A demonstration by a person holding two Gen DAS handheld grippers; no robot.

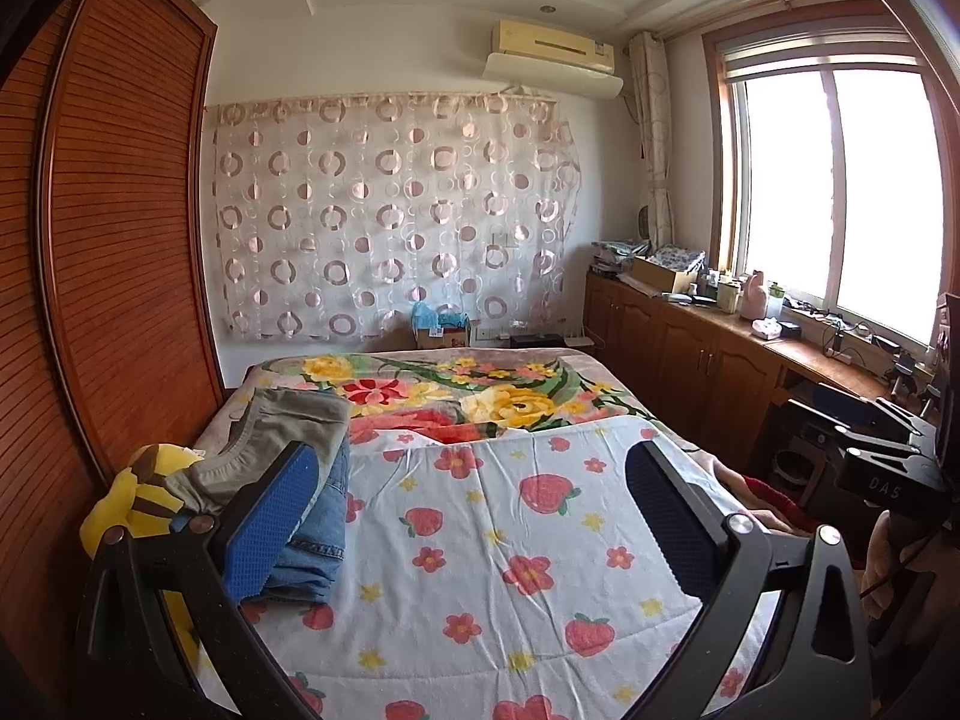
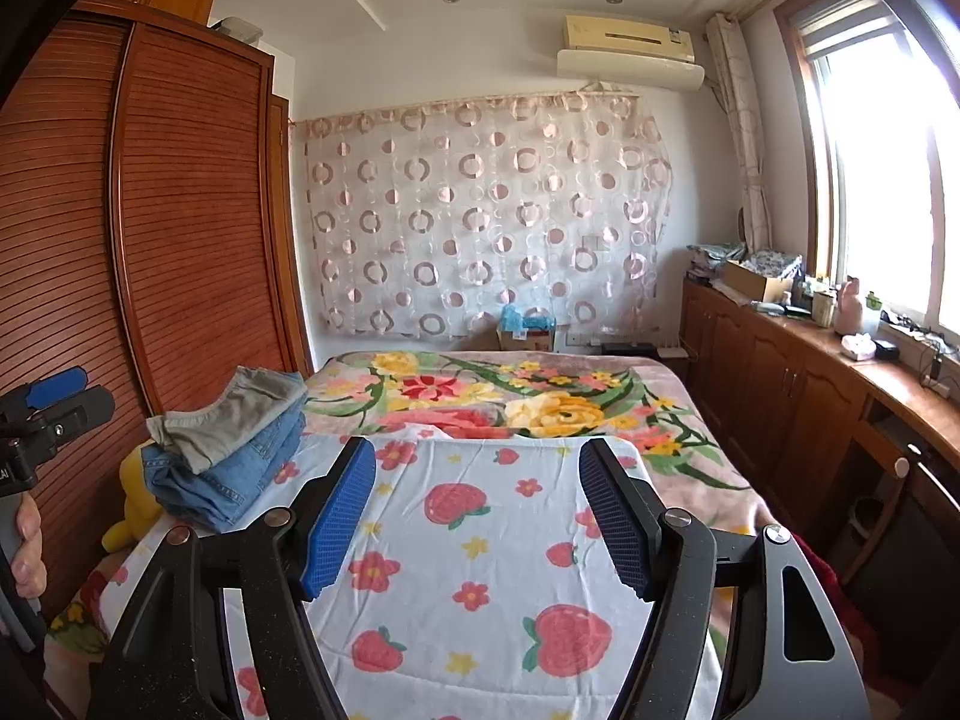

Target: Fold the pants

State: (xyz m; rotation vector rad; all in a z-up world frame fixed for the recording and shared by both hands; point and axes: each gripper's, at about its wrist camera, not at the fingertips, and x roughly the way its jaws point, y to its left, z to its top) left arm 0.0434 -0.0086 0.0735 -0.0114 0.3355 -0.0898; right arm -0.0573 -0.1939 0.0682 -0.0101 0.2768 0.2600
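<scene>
Pants (image 2: 240, 456) lie folded in a stack, grey pair on blue jeans, at ten o'clock on the strawberry-print sheet (image 2: 480, 540), just beside a yellow plush toy (image 2: 135, 498). Left gripper (image 1: 474, 516) and right gripper (image 2: 477, 516) both hover spread wide, holding nothing.

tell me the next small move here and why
Probably pull both hands back and stop. The grey pants already lie folded on the folded jeans at the bed's left edge, and the left gripper and right gripper are open and empty over the strawberry quilt.
</scene>
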